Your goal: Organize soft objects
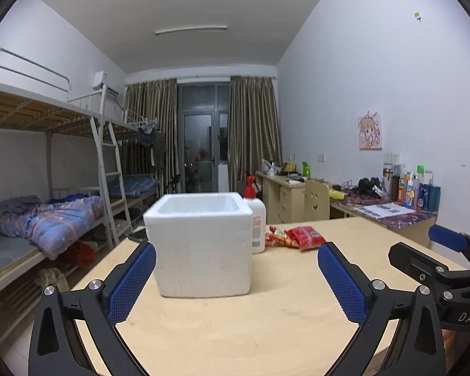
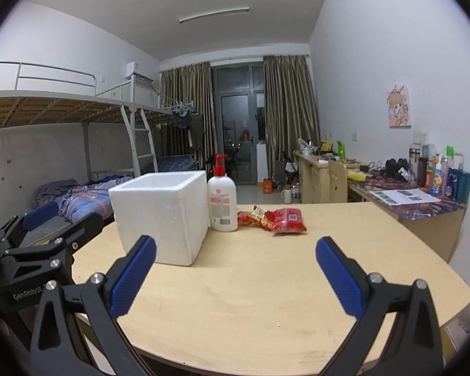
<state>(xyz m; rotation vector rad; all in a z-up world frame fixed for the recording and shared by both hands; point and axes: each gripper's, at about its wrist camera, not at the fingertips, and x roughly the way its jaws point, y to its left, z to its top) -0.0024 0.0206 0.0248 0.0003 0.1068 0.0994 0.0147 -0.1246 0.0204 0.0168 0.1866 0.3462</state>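
Note:
A white foam box (image 1: 202, 244) (image 2: 161, 216) stands open-topped on the light wooden table (image 1: 266, 322) (image 2: 266, 282). Just right of it is a white pump bottle (image 2: 222, 203) (image 1: 257, 225) with a red pump. Red snack packets (image 1: 293, 237) (image 2: 275, 218) lie on the table to the right of the bottle. My left gripper (image 1: 236, 277) hovers open just in front of the box, nothing between its blue pads. Further right, my right gripper (image 2: 235, 272) is open and empty above bare table, short of the packets. Each gripper shows at the edge of the other's view.
Bunk beds with a ladder (image 1: 109, 169) and crumpled bedding (image 1: 47, 219) line the left wall. Desks (image 2: 407, 200) crowded with bottles and papers run along the right wall, with a wooden chair (image 1: 316, 200) behind the table. Curtains and a glass door are at the back.

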